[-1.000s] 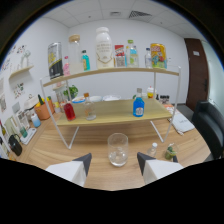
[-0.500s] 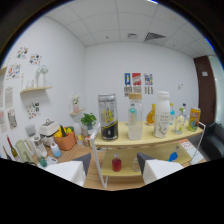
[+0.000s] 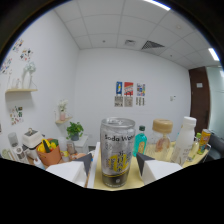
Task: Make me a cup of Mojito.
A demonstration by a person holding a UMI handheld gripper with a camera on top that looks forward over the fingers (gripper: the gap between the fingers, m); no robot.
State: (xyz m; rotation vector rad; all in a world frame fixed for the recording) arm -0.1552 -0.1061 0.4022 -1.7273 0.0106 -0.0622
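White-walled office room, posters (image 3: 129,94) seen on the far wall. A soda water can (image 3: 117,152) is seen upright on a wooden shelf top (image 3: 165,150), at its front edge, between the fingers of the gripper (image 3: 115,167); fingers are spread wide, a gap is left at each side, nothing is gripped. Beyond the can, a teal bottle (image 3: 140,140), a cork-lidded jar (image 3: 162,135) and a white bottle (image 3: 184,140) are lined along the shelf. An orange basket (image 3: 49,153) and potted plant (image 3: 75,132) are set off to the side.
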